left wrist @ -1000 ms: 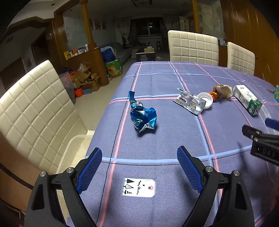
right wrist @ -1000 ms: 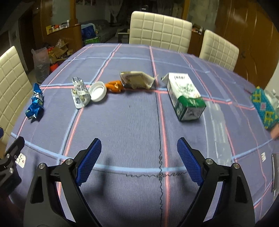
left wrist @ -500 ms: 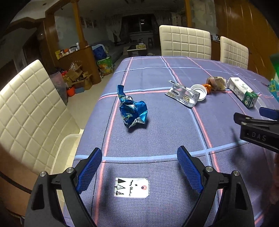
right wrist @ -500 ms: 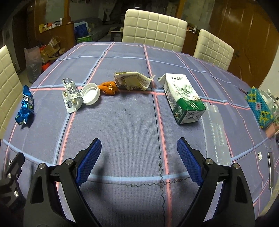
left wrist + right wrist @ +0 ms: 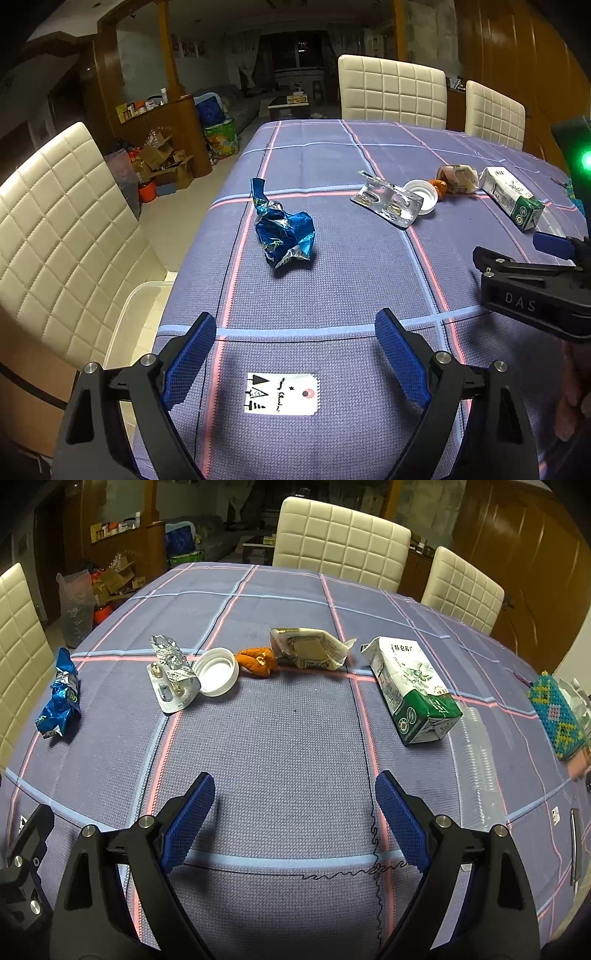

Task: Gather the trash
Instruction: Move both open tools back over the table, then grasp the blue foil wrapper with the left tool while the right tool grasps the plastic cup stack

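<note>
Blue wrapper (image 5: pixel 286 236) lies beyond the left gripper (image 5: pixel 295 354); both grippers' jaws released, empty.

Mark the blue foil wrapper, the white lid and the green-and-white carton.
blue foil wrapper (image 5: pixel 286 236), left wrist view, on its crumpled middle.
white lid (image 5: pixel 218 672), right wrist view, on its inner face.
green-and-white carton (image 5: pixel 410 679), right wrist view, on its printed top side.

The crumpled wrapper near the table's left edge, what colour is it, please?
Shiny blue with silver creases; the wrapper shows best in the left wrist view.
</note>
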The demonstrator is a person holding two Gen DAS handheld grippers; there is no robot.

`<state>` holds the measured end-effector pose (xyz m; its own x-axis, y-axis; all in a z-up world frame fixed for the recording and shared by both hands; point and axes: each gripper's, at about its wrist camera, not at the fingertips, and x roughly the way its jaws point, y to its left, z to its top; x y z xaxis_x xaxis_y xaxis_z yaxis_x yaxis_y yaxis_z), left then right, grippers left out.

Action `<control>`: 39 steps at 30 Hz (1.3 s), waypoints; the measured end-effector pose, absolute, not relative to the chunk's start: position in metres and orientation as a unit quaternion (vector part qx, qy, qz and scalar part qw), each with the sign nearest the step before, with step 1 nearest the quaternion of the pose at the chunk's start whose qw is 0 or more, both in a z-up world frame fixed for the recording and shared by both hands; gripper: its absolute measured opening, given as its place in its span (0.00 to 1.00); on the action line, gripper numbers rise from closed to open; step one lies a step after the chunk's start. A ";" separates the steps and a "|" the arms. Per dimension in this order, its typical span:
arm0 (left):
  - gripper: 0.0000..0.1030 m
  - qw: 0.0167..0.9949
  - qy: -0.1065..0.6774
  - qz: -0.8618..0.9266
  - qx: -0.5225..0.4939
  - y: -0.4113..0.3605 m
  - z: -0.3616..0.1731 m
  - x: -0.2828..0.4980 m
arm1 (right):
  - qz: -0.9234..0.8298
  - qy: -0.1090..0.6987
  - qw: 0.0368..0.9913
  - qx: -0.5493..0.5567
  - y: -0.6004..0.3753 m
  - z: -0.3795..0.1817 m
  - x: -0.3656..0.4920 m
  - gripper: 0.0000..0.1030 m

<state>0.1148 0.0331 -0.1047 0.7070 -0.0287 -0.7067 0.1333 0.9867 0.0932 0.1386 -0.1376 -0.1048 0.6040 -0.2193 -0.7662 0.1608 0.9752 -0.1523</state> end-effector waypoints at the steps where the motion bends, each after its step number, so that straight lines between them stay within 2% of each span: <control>1: 0.83 0.921 0.381 -0.044 0.069 0.033 -0.105 0.115 | -0.106 0.432 0.895 -0.033 -0.138 -0.105 0.139 0.85; 39: 0.83 0.909 0.409 -0.041 0.061 0.035 -0.113 0.124 | -0.109 0.411 0.905 0.013 -0.163 -0.093 0.121 0.85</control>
<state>0.1235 0.0348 -0.1128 0.6616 -0.0239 -0.7495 0.1241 0.9892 0.0780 0.1212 -0.1632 -0.0933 0.6390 -0.1874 -0.7460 0.2087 0.9757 -0.0664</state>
